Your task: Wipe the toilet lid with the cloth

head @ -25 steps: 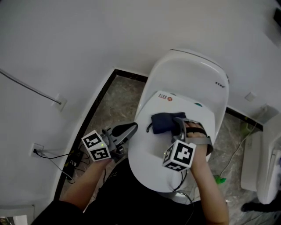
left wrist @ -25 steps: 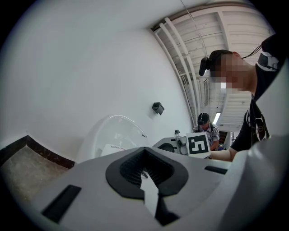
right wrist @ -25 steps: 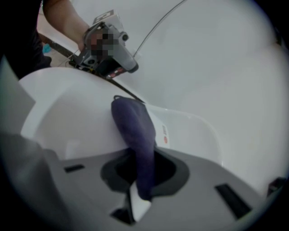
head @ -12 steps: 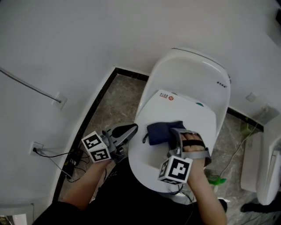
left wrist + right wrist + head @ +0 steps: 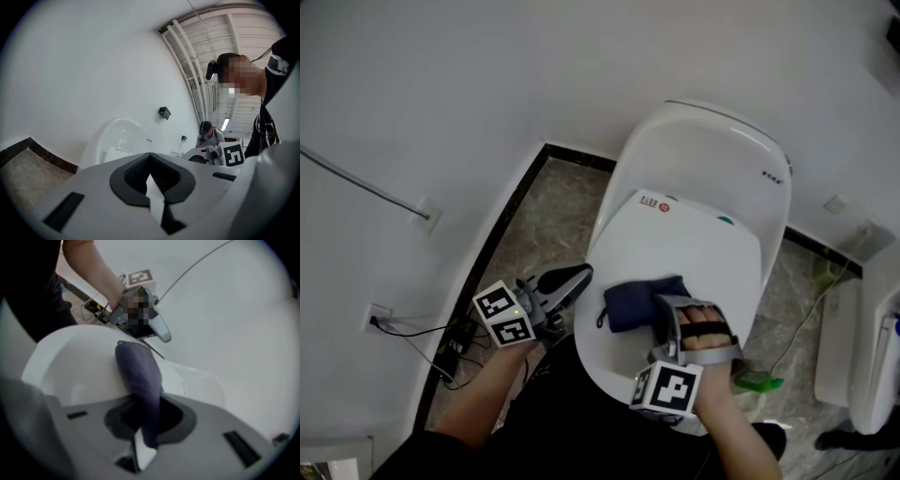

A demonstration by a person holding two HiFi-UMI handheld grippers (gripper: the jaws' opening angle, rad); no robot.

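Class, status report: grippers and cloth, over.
Right gripper shut on dark blue cloth, on toilet lid. Left gripper shut, empty, beside the lid. No obstruction.

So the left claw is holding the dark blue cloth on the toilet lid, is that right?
No, only the side is wrong: the right claw is holding the dark blue cloth on the toilet lid. The right gripper view shows the cloth pinched between its jaws; the left claw is shut on nothing.
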